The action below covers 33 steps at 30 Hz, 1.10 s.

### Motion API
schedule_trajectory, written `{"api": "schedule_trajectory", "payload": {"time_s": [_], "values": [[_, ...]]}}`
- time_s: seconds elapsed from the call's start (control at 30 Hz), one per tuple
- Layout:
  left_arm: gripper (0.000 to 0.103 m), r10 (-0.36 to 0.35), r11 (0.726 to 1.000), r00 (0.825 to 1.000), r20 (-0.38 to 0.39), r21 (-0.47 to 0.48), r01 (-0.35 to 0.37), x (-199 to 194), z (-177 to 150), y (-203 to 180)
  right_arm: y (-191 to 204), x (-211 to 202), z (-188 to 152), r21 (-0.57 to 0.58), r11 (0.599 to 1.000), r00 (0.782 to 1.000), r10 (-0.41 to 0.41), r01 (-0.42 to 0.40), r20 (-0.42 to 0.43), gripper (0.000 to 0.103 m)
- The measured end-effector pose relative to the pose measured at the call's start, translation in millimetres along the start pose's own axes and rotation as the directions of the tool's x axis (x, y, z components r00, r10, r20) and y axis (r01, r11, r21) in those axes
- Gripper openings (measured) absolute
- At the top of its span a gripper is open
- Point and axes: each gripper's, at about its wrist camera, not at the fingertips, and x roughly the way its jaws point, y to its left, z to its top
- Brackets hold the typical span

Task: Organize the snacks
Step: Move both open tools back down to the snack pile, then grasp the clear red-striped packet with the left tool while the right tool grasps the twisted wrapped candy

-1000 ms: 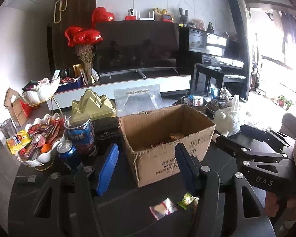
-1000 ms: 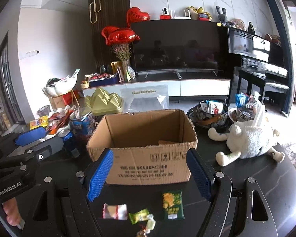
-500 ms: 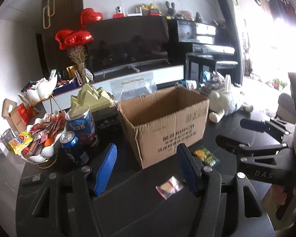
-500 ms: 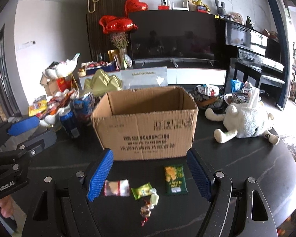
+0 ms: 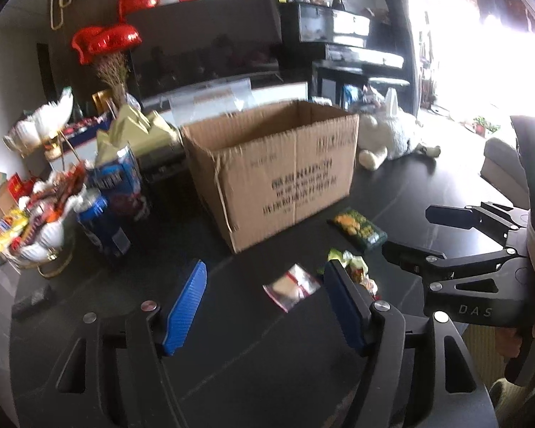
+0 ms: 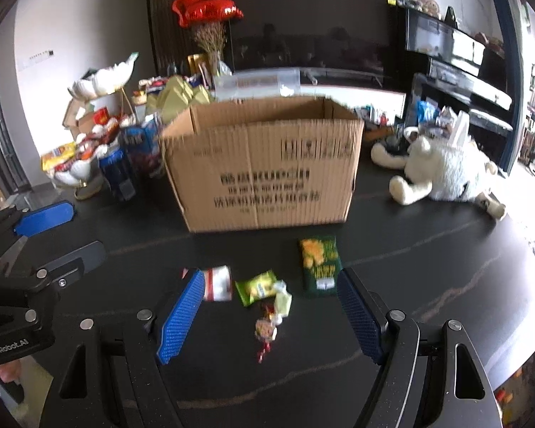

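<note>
Open cardboard box (image 6: 264,164), brown, with dark print on its front wall, stood on a dark table (image 6: 428,267). Four loose snacks lay on the table in front of the box. From left: a clear packet with red ends (image 6: 217,283); a yellow-green packet (image 6: 256,287); a small twisted sweet with a red tail (image 6: 265,331), nearest the camera; and a dark green pouch (image 6: 319,265) with a yellow picture, closest to the box. The left gripper (image 5: 264,303) was empty, its jaws opening over the clear packet (image 5: 291,287), pads not touching it. The right gripper (image 6: 269,315) stood released and empty above the yellow-green packet and the sweet. A white plush toy (image 6: 446,174) lay to the right of the box, cans (image 5: 103,224) and a snack bowl (image 5: 42,239) to its left.
</note>
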Motion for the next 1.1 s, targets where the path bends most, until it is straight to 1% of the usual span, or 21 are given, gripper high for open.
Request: {"api": "schedule_trajectory", "payload": {"time_s": [0.1,0.3,0.43,0.53,0.6,0.77,0.97,1.1], "values": [[0.068,-0.024,1.0,0.999,-0.04,0.001,0.024,12,-9,1,3,10,-10,-0.002,1.0,0.999,0.009,-0.009,-0.039,0.077],[0.07,-0.061,0.998,0.993,-0.105,0.021,0.064,35,-19,2,6,24,-23,-0.005,1.0,0.997,0.01,-0.01,-0.081,0.077],[0.071,-0.101,0.993,0.982,-0.161,0.046,0.11,54,-24,-1,3,38,-31,0.017,1.0,0.992,0.014,-0.012,-0.124,0.077],[0.071,-0.112,0.99,0.975,-0.192,0.068,0.127,68,-26,-4,0,47,-35,0.043,0.999,0.988,0.023,-0.017,-0.152,0.076],[0.071,-0.122,0.987,0.971,-0.205,0.076,0.14,76,-27,-6,-4,53,-39,0.058,0.998,0.985,0.026,-0.017,-0.169,0.071],[0.071,-0.128,0.983,0.967,-0.222,0.098,0.152,93,-26,-7,-9,66,-43,0.089,0.996,0.979,0.031,-0.013,-0.203,0.067],[0.071,-0.145,0.978,0.958,-0.248,0.112,0.177,114,-25,-9,-11,75,-46,0.102,0.995,0.976,0.03,-0.008,-0.217,0.057],[0.071,-0.161,0.974,0.951,-0.263,0.113,0.196,126,-25,-11,-11,80,-46,0.101,0.995,0.974,0.033,-0.01,-0.224,0.054]]}}
